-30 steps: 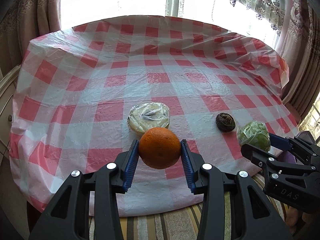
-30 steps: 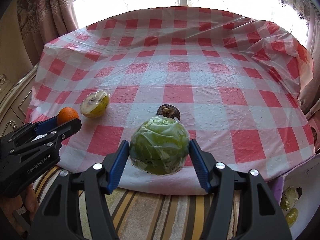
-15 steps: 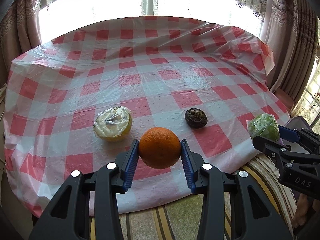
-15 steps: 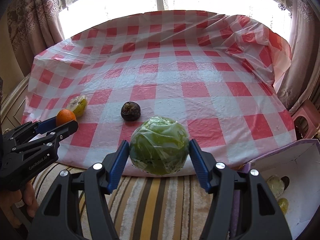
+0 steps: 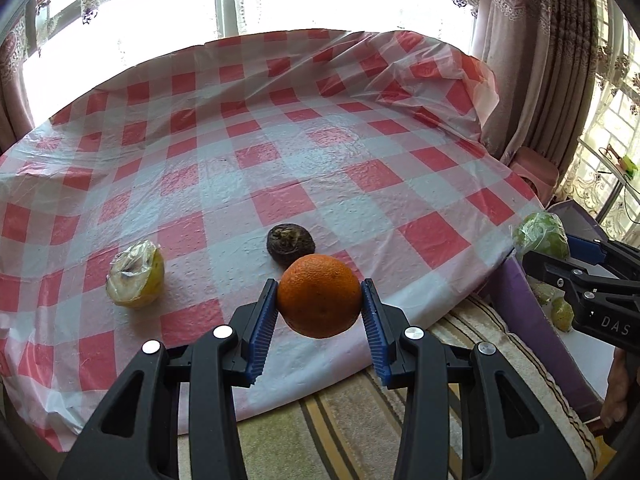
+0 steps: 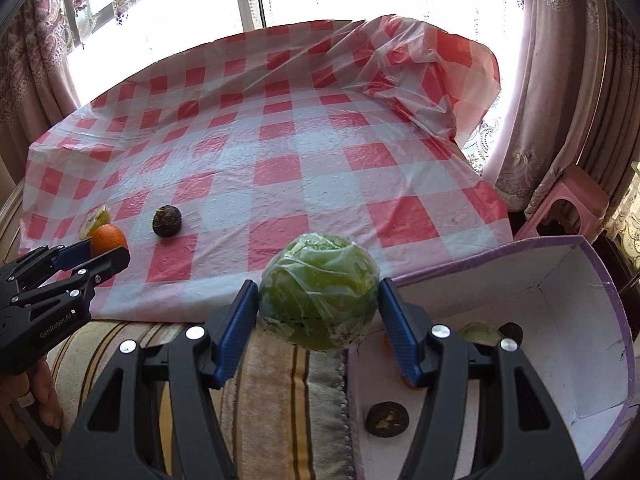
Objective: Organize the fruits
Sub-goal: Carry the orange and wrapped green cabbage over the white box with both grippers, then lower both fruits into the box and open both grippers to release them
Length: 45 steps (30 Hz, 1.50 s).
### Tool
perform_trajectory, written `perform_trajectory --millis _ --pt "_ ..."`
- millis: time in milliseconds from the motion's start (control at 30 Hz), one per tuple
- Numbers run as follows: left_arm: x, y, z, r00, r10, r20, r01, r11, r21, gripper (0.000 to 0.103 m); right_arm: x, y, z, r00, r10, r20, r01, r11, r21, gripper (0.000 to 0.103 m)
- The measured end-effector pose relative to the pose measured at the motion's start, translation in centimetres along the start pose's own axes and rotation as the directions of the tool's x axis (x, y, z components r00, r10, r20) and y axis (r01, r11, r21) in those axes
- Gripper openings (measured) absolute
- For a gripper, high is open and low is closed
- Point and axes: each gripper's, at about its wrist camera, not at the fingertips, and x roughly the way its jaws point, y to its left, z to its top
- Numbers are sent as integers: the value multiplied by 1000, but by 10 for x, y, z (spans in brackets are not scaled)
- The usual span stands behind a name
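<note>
Blue ribbed pads of the left tongs (image 5: 320,312) clamp an orange (image 5: 319,295) at its widest girth, one pad on each side, so the round fruit cannot roll out; it hangs clear of the surface (image 5: 280,152). Right tongs (image 6: 318,312) likewise grip a green fruit wrapped in clear film (image 6: 319,291) across its middle, jaws set wider for the larger body. Film looks slick; judged the more likely of the two to slip.

Just beyond the left tongs: a dark wrinkled fruit (image 5: 291,243) resting on the checked plastic cloth, partly hidden behind the orange. Farther left of them, a yellow cut fruit in film (image 5: 135,279), also on the cloth. Neither is touched.

Below and to the right of the right tongs: an open white box with purple rim (image 6: 608,300), beside the surface's edge. Inside it a dark fruit (image 6: 387,419) and some others, partly hidden by the tongs.

Judgement: both fruits are in carry toward the box, the green one nearest it. Two fruits left on the surface, so task is partway.
</note>
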Motion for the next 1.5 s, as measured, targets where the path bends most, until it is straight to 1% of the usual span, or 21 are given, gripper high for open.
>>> perform_trajectory --millis 100,267,467,600,667,767,867,1000,1200,1300,1333,1433,1500 --pt "3 -19 4 1000 -22 -1 22 999 40 39 -1 -25 -4 999 -42 -6 42 998 36 62" --pt "10 -60 8 997 -79 -18 81 989 120 39 -5 -66 -12 994 -111 -20 113 990 85 62" --pt "16 -113 9 987 -155 -44 161 962 221 39 -8 -106 -20 981 -190 -41 194 975 109 62" --pt "21 -147 8 977 -202 -65 212 936 281 39 -6 -125 -23 971 -232 -60 237 965 109 62" --pt "23 -164 6 972 -224 -74 236 919 317 39 -5 -132 -23 966 -247 -73 254 962 104 62" --pt "26 -190 1 962 -251 -107 273 885 378 39 -1 -141 -25 959 -267 -97 276 957 89 62" --pt "33 -210 -3 947 -282 -152 320 856 407 39 4 -152 -26 950 -288 -118 299 951 81 62" --pt "45 -235 -11 933 -289 -215 358 815 455 39 12 -167 -28 933 -325 -156 337 940 55 62" --pt "61 -269 -28 919 -260 -297 386 744 546 39 29 -181 -32 908 -356 -219 367 930 10 62" --pt "68 -282 -37 908 -247 -339 409 702 583 39 38 -186 -36 895 -373 -246 381 924 -13 62" --pt "71 -285 -41 905 -241 -351 414 693 590 39 42 -187 -37 893 -370 -258 379 925 -15 62" --pt "83 -290 -48 896 -213 -390 422 681 599 39 51 -190 -40 886 -361 -291 370 929 -24 62" --pt "89 -292 -51 895 -192 -402 418 675 608 39 55 -191 -41 884 -359 -299 368 930 -29 62"
